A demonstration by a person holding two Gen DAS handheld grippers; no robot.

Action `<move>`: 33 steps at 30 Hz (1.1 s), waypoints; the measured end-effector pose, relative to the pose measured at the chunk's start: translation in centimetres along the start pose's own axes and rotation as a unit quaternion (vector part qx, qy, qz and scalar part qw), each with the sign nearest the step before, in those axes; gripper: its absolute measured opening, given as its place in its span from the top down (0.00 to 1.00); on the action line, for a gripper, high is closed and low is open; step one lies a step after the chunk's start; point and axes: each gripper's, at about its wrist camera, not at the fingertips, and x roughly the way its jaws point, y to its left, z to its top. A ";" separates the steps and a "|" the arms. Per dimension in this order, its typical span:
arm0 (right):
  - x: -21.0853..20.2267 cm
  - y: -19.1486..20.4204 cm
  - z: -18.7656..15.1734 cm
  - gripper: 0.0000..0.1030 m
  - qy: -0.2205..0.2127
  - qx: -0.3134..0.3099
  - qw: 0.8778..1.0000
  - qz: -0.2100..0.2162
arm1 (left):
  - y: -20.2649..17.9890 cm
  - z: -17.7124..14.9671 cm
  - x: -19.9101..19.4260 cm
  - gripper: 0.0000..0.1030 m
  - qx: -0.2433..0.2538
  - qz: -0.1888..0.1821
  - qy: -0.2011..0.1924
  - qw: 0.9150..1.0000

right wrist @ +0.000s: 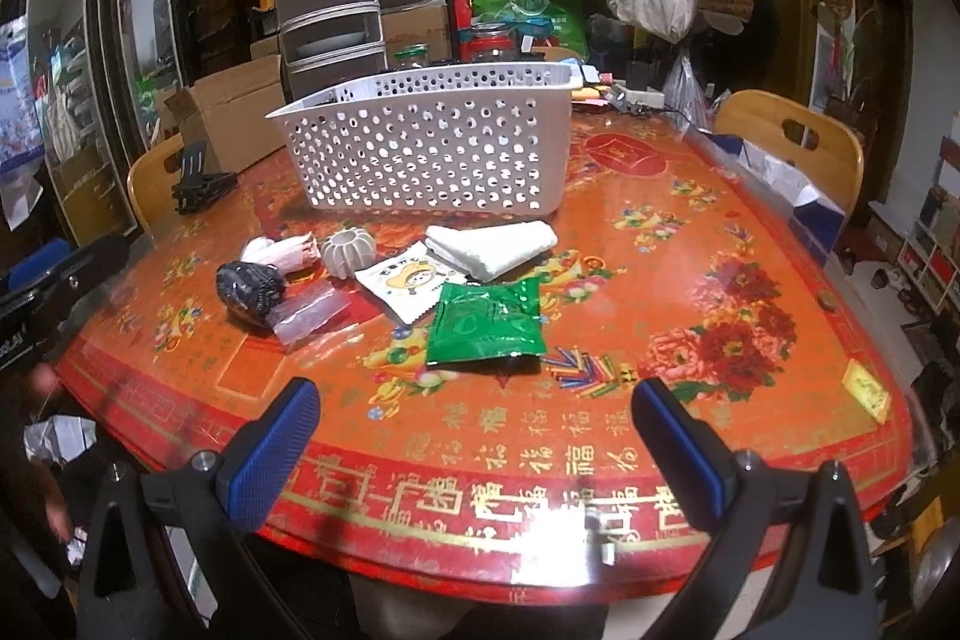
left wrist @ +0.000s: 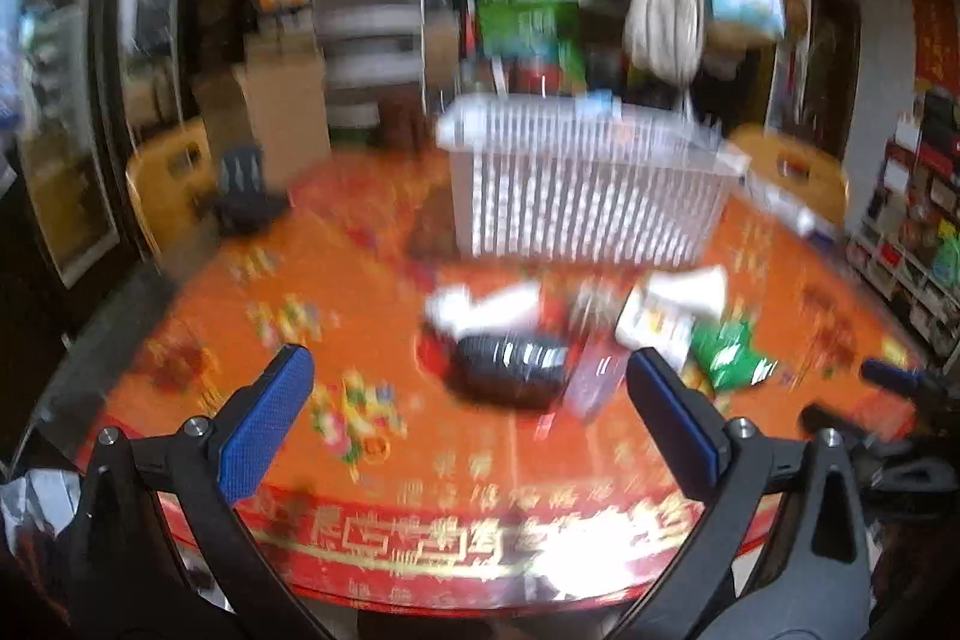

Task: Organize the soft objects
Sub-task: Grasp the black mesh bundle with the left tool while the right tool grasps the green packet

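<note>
Left gripper and right gripper both spread wide, grasping nothing, folded white towel, green foil packet, black knitted bundle lying before white perforated plastic basket on red floral table

Motion-blurred throughout in the left wrist view: white perforated basket at twelve o'clock, black bundle mid-frame, green packet toward three o'clock, print unreadable.

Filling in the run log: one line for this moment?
left gripper open, empty | right gripper open, empty | soft items incl. white towel, green packet on table | white basket beyond
</note>
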 end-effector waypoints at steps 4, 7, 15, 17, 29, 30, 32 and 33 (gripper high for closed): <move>2.0 -0.6 -0.2 0.00 0.017 0.005 1.000 -0.002 | 2.0 -0.5 3.2 0.00 -0.013 -0.011 0.037 0.999; 3.4 -0.9 -0.3 0.00 0.027 0.007 1.000 -0.002 | 2.4 -0.2 4.9 0.00 -0.014 -0.019 0.051 0.998; 6.2 -1.2 0.9 0.00 0.045 0.008 0.999 0.029 | -0.9 0.5 8.1 0.00 0.013 -0.069 0.073 0.995; 6.9 -1.2 1.3 0.01 0.048 0.007 0.998 0.026 | -1.1 0.5 8.7 0.00 0.010 -0.071 0.077 0.994; 9.2 -0.3 2.2 0.19 0.064 -0.029 0.998 0.006 | -1.5 0.3 11.6 0.32 0.025 -0.075 0.100 0.992; 9.4 -0.1 2.2 0.22 0.065 -0.034 0.997 0.002 | -1.6 0.3 11.7 0.35 0.025 -0.078 0.100 0.992; 9.5 0.0 2.3 0.28 0.065 -0.041 0.997 -0.003 | -1.6 0.2 11.8 0.38 0.025 -0.082 0.099 0.991; 9.5 0.1 2.4 0.32 0.065 -0.043 0.997 -0.004 | -1.6 0.2 11.7 0.39 0.024 -0.083 0.098 0.991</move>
